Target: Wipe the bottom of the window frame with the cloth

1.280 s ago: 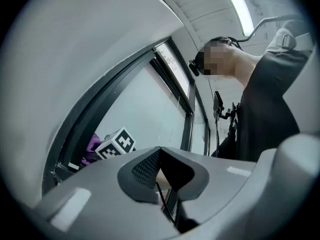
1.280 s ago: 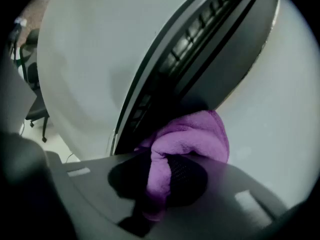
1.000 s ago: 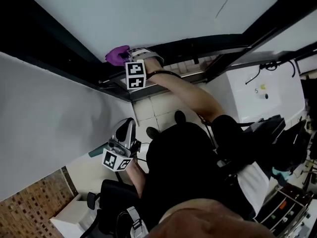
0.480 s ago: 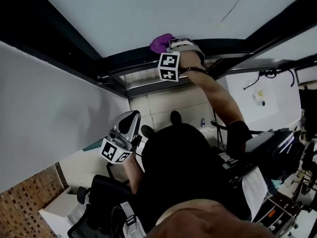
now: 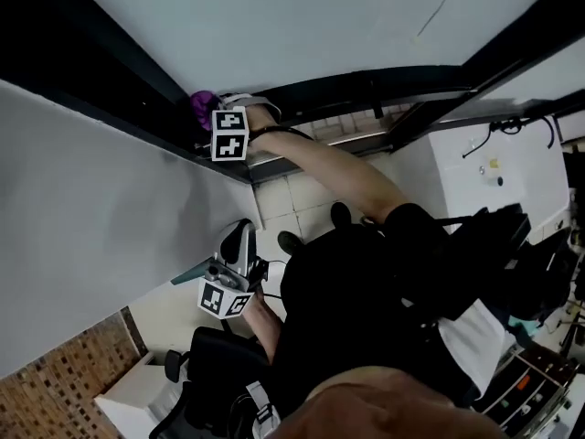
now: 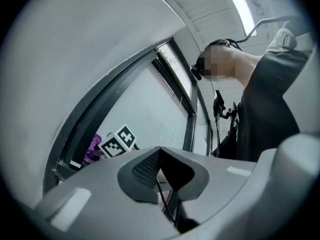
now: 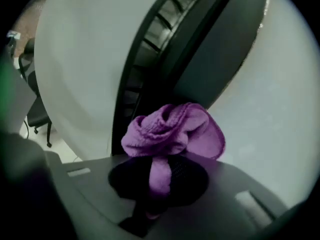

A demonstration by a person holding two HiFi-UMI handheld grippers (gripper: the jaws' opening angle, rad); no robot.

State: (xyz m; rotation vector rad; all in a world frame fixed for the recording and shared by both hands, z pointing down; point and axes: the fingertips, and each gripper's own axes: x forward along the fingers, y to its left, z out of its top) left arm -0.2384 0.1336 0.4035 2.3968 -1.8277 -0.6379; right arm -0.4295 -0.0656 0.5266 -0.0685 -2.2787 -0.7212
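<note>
The purple cloth [image 5: 202, 106] is bunched up and pressed on the dark bottom rail of the window frame [image 5: 366, 88], near its left corner. My right gripper [image 5: 212, 110] is shut on it, with its marker cube just below. In the right gripper view the cloth [image 7: 172, 129] bulges out past the shut jaws, against the black frame [image 7: 165, 59] and the pale glass. My left gripper [image 5: 239, 231] hangs low beside the person's body, away from the window, shut and holding nothing. Seen from the left gripper view, the cloth [image 6: 93, 149] and the right gripper's cube [image 6: 118, 140] are far off at the frame.
A grey-white wall [image 5: 82, 208] runs left of the window. Below lie a tiled floor [image 5: 302, 199], a white cabinet [image 5: 475, 181] at right with cables on it, and an office chair [image 5: 196, 364] at the bottom. The person's dark-clothed body fills the lower middle.
The right gripper slid the cloth to the right along the bottom rail, then back left to the corner. The left gripper stayed low and shut.
</note>
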